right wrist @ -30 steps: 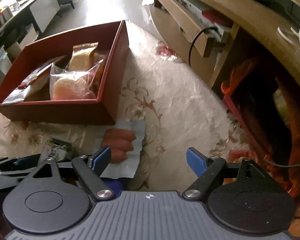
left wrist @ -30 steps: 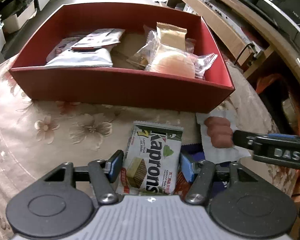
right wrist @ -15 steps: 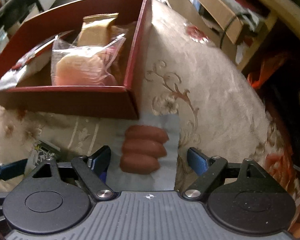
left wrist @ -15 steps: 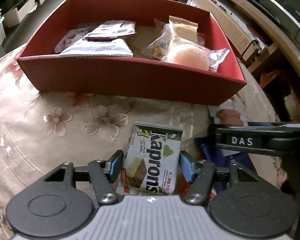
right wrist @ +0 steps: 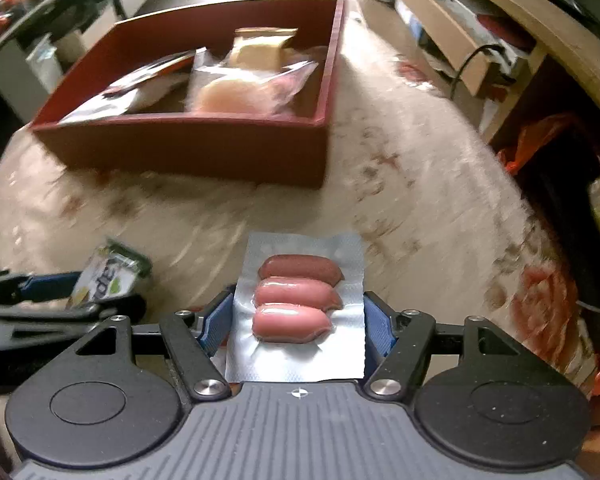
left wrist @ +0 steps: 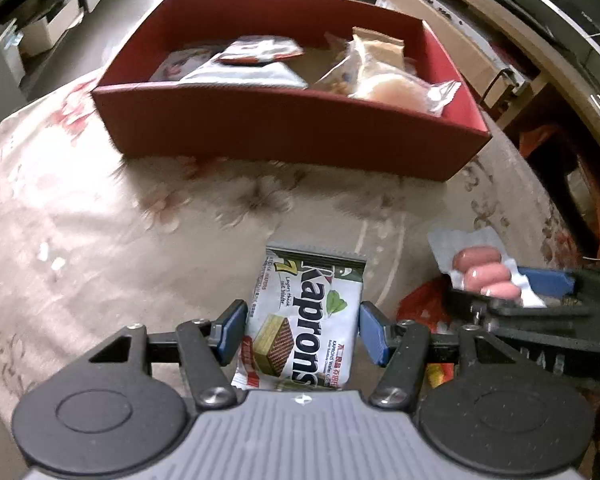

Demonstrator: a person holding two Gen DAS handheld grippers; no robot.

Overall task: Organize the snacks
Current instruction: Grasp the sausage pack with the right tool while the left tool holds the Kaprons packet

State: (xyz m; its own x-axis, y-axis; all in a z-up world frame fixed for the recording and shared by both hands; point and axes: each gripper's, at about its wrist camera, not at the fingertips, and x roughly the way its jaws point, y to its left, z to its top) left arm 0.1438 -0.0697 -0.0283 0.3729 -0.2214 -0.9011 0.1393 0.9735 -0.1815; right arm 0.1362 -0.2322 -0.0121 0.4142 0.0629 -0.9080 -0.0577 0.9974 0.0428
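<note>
**Two packets gripped short of the red box**

The worktop (left wrist: 100,208) is round, under a beige floral cloth, with low shelving and cabinets behind.

Nearest, the left gripper (left wrist: 302,332) pinches the wafer packet (left wrist: 308,320) by its long edges, jaws pressed against both sides, the packet lying flat along the line of travel.

Beside it, the right gripper (right wrist: 296,328) has its jaws closing on the sausage pack (right wrist: 298,304); the pads meet the film margins, apparently to spare the sausages.

Between grippers and box lies bare cloth, open for a straight carry.

Beyond, the red box (left wrist: 284,132) already holds several packets. Its near wall must be cleared. Free floor appears in its middle. The worktop edge falls away close on the right.
</note>
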